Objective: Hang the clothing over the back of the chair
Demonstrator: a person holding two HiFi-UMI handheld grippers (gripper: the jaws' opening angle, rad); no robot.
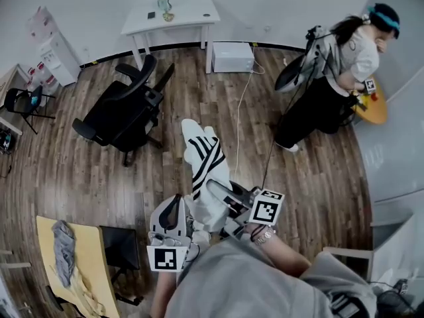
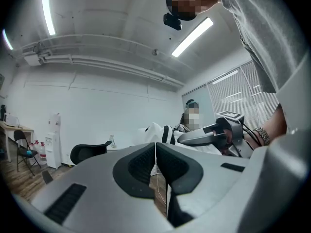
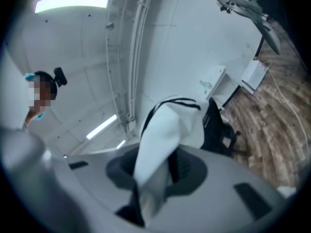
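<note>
A white garment with black stripes (image 1: pixel 207 167) hangs between my two grippers over the wooden floor. In the right gripper view the right gripper (image 3: pixel 155 174) is shut on a fold of the white garment (image 3: pixel 167 130). It shows in the head view as the right gripper (image 1: pixel 214 191), at the cloth's lower end. The left gripper (image 2: pixel 155 164) has its pads together with a thin white edge of cloth between them. In the head view the left gripper (image 1: pixel 179 203) sits beside the garment. The black office chair (image 1: pixel 122 111) stands ahead to the left, apart from the garment, and appears as the chair (image 2: pixel 90 152) and the chair (image 3: pixel 216 127).
A white table (image 1: pixel 172 15) and a white box (image 1: pixel 232 56) stand at the far wall. Another person (image 1: pixel 334 65) stands at the right by a round orange table (image 1: pixel 376 108). A yellow table (image 1: pixel 86 257) with grey cloth lies at lower left. A cable (image 1: pixel 242 111) crosses the floor.
</note>
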